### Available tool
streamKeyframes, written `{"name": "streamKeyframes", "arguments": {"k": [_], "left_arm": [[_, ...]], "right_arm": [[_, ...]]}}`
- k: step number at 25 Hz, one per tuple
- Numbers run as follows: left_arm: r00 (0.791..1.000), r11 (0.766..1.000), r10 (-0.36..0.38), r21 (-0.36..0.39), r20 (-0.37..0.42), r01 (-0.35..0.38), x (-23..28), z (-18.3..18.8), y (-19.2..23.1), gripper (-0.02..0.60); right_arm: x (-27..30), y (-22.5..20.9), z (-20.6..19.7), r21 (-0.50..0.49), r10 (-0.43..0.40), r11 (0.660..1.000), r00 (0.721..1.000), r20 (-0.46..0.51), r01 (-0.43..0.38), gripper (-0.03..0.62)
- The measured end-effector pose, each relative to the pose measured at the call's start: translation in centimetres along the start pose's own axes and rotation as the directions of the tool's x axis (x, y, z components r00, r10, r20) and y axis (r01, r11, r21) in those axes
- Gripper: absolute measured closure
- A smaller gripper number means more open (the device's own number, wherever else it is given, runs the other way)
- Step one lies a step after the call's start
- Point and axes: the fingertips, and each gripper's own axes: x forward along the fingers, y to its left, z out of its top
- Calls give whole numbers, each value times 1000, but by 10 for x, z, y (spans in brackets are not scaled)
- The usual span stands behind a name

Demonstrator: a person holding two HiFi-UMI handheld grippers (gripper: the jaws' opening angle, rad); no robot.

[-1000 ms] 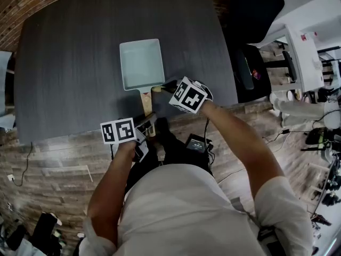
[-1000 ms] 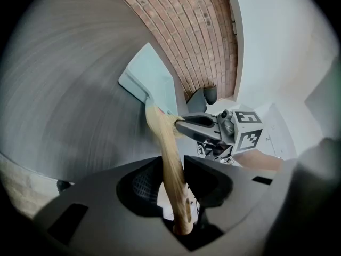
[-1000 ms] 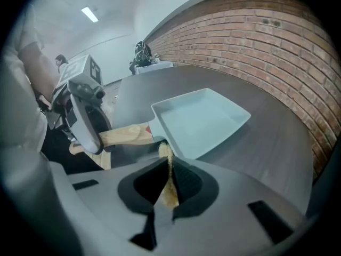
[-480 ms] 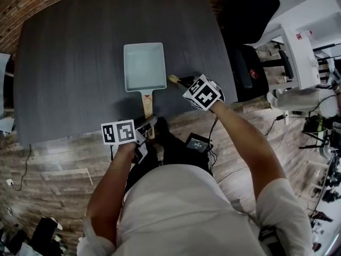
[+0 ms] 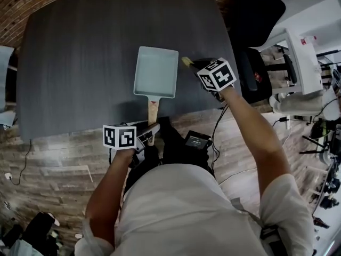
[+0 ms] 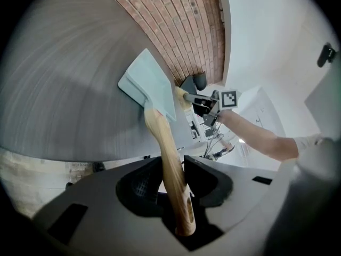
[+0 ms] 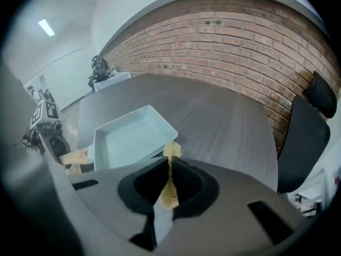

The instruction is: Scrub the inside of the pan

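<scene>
Jaws of my left gripper (image 6: 173,163) are clamped on the pale wooden handle (image 6: 160,135), with its butt end sitting deep in the throat between them. From the head view this left gripper (image 5: 151,131) sits at the near edge of the dark grey wood-grain tabletop (image 5: 74,52), and the handle (image 5: 153,110) runs away from me to the pale blue-green rectangular pan (image 5: 156,72). The pan sits over the near middle of the tabletop, open side up. I cannot tell whether its base lies flat. Its inside looks bare and evenly coloured in the right gripper view (image 7: 130,137).

Just right of the pan's right rim is my right gripper (image 5: 193,63), pointing down toward the tabletop. Its jaws are pinched together on a thin yellow-tan scrub pad (image 7: 170,188), whose frayed tip (image 5: 186,61) pokes out beyond them, outside the pan and apart from its rim.

Further right, past the tabletop's edge, stands a black office chair (image 7: 306,132) in front of a red brick wall (image 7: 234,31).
</scene>
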Motion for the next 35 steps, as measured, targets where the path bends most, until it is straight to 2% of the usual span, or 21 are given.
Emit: {"name": "streamKeyframes", "arguments": {"k": [3,6,13,16,20,23,29,35], "left_arm": [[999,1000,-18,17,-43,19,-8,-9,1,453],[995,998,-36,44,-89,40,-14,-14,2,449],[978,988,-64,122,-200,90,-31,-20,5,446],[970,984,-83,134,-228,116,-36,-20,7,446],[955,976,-102,160,-278,150,-38,-21,9,442],[942,968,-106,182,-318,170,-41,-22,10,439],[925,958,-105,212,-364,192,-44,-22,11,436],[915,951,-108,227,-388,208,-45,-20,12,432]], "right_arm": [[8,-14,10,71,31,997,999,14,-32,563],[17,-25,17,136,95,986,995,26,-98,562],[37,-33,20,305,243,921,969,38,-243,562],[44,-26,16,327,317,894,948,22,-306,562],[50,-11,8,352,436,843,900,-5,-406,562],[52,-3,9,375,494,806,870,-1,-457,562],[57,5,18,411,553,758,833,8,-506,562],[67,13,37,444,578,724,816,27,-528,562]]}}
